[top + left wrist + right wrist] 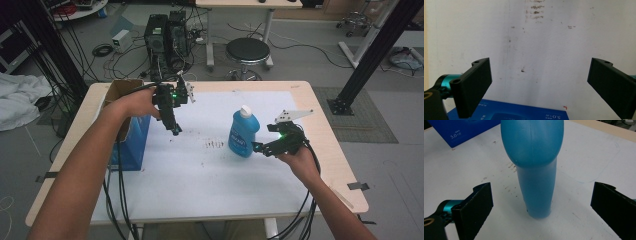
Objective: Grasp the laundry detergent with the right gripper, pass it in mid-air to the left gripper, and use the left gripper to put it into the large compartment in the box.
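just beside bottle [535, 170], right gripper [541, 205] wide.

White sheet [200, 165] covers the wooden table [330, 150], bare tan edge all around it. Blue bottle [244, 132] stands upright on the sheet, dead ahead between the right gripper's [260, 148] spread fingers [474, 210], neither one touching it. A patch of brown smudges [215, 144] marks the sheet just beyond the bottle. Blue box [131, 142] sits at the sheet's edge, below the left gripper's [176, 131] parted fingers [474, 85], open top up.
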